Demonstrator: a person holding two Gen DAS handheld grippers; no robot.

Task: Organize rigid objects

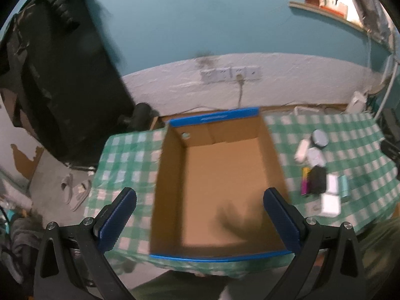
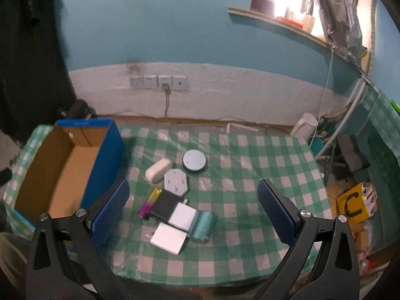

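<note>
The blue cardboard box [image 2: 75, 165] sits open at the tabletop's [image 2: 250, 175] left edge, its long axis running from the near edge toward the far edge by the wall. The small items cluster mid-tabletop, just right of the box: a round grey disc [image 2: 194, 161], a white oval case [image 2: 158, 170], a black block [image 2: 165, 205], and a teal roll [image 2: 203, 226] lying on its side. Both the left tool [image 1: 200, 221] and right tool [image 2: 192, 212] hover spread wide, gripping nothing. The left view is blurred, so the items there are hard to make out.
</note>
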